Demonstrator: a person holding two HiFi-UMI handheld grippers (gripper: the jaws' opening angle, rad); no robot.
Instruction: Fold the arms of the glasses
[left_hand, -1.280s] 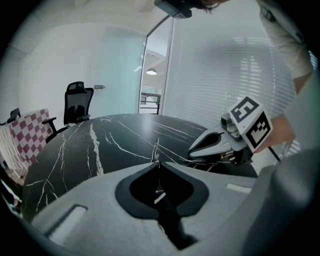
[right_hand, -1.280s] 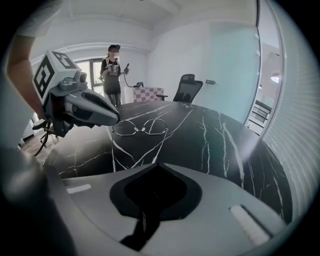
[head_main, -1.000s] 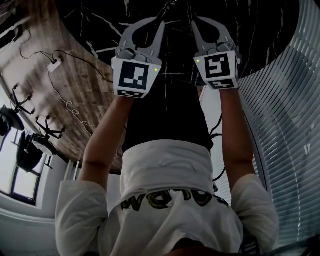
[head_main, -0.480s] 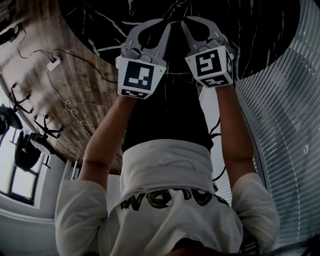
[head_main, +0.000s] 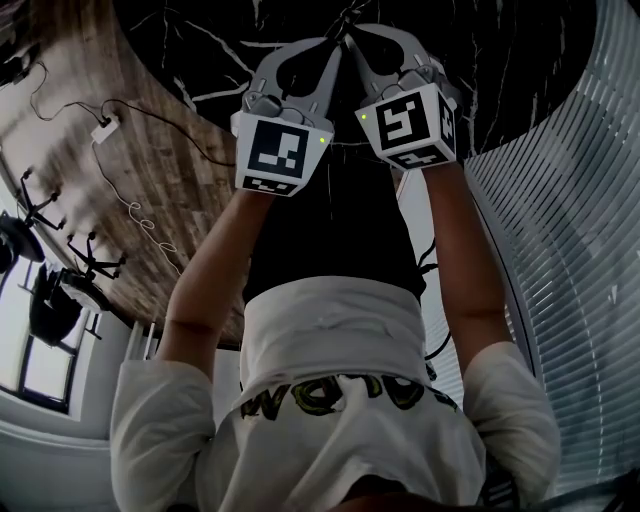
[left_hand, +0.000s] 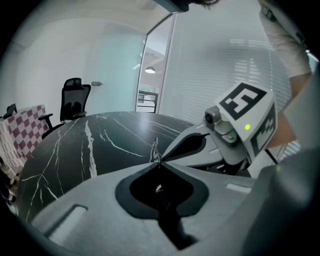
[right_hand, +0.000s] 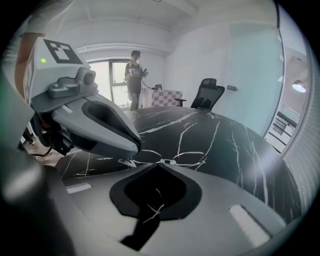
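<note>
Head view: the left gripper (head_main: 333, 48) and right gripper (head_main: 353, 36) meet tip to tip above the round black white-veined marble table (head_main: 500, 70).

Left gripper view: its jaws pinch the thin wire-rimmed glasses (left_hand: 155, 148) over the table.

Right gripper view: jaws together, tips beside the glasses' bridge, just above the table.

Shirt (head_main: 345, 440): dark, pale-edged lettering runs across the white cloth. It is seen upside down and partly folded under, so no word can be read. Left gripper (head_main: 332, 46) and right gripper (head_main: 351, 34): the cube on each bears black-and-white square markers, with no letters or numbers.
</note>
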